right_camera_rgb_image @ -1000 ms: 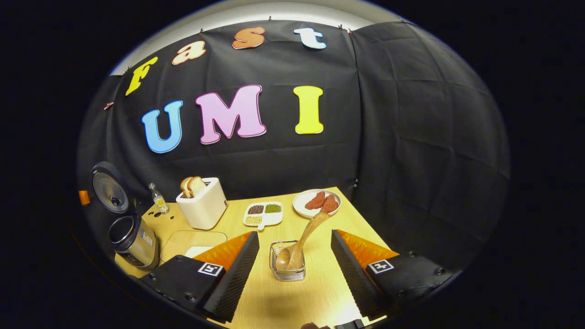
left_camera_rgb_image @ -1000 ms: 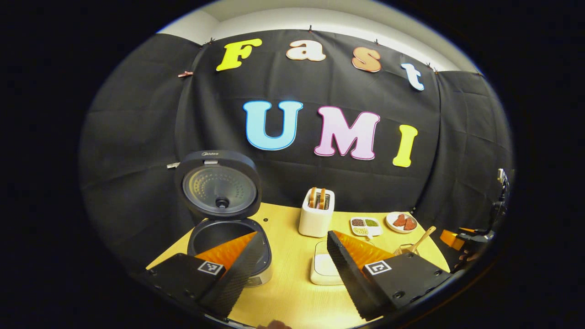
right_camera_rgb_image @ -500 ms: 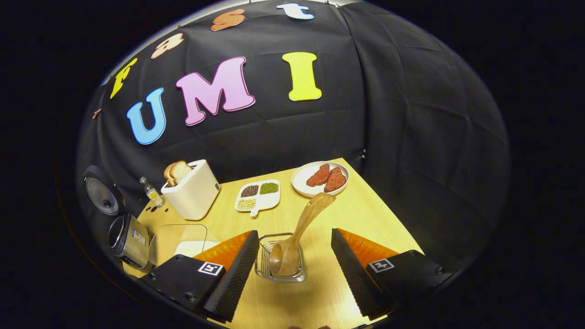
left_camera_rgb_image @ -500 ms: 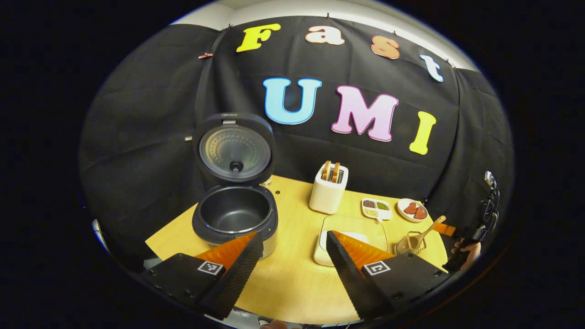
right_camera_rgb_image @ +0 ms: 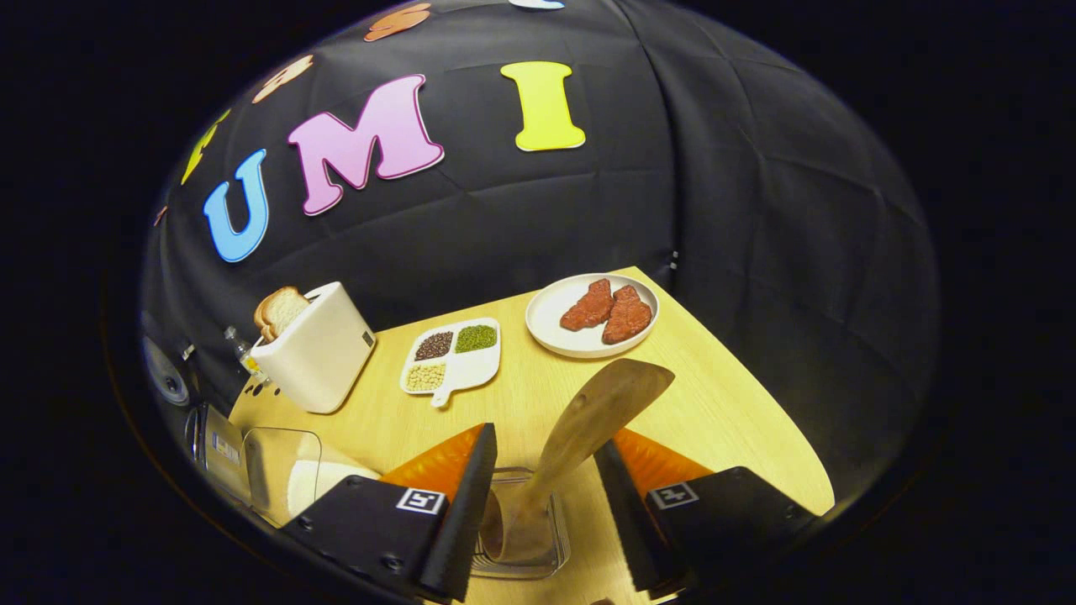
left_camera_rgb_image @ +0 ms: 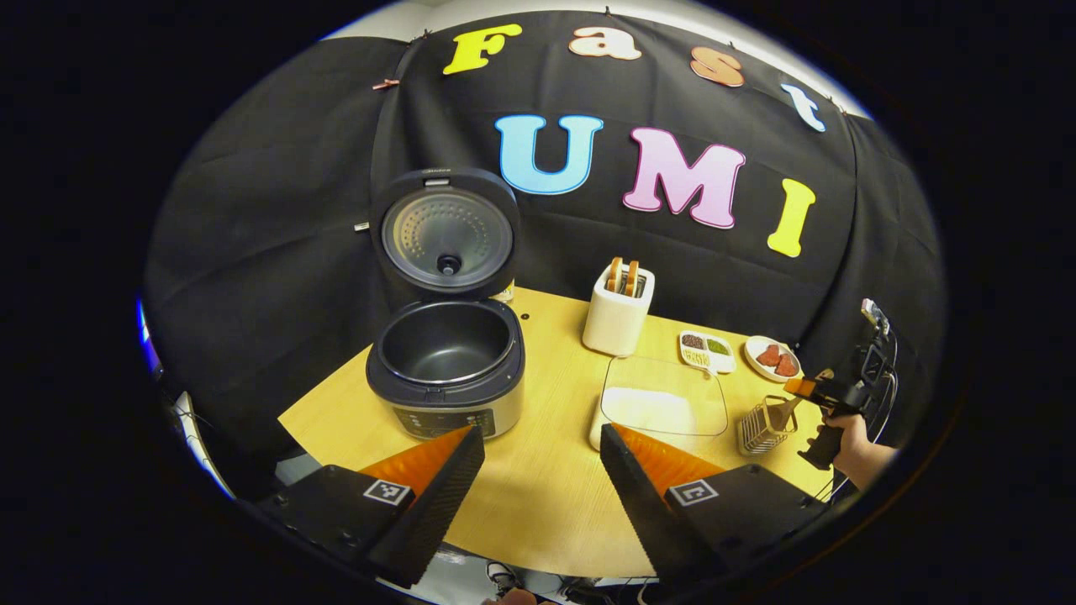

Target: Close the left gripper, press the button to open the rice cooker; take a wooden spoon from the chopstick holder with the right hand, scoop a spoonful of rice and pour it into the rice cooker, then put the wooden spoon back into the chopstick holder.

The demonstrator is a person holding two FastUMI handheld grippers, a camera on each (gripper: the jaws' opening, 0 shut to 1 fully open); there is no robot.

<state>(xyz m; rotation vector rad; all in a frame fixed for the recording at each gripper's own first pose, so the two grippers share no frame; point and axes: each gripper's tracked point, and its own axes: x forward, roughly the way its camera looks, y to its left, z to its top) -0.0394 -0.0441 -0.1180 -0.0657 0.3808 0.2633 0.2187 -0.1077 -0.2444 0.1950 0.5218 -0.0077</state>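
Booth backdrop – black cloth, pale wood table

Creased black cloth [left_camera_rgb_image: 277,210] hangs ahead of both tools, clipped along its top edge under a white wall [left_camera_rgb_image: 403,18] – the table [right_camera_rgb_image: 723,403] stretches forward beneath them, evenly lit, its far corner meeting the cloth.

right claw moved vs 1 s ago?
Yes. The right claw has dropped toward the wire holder; its fingers now flank the wooden spoon, and the meat plate looks nearer.
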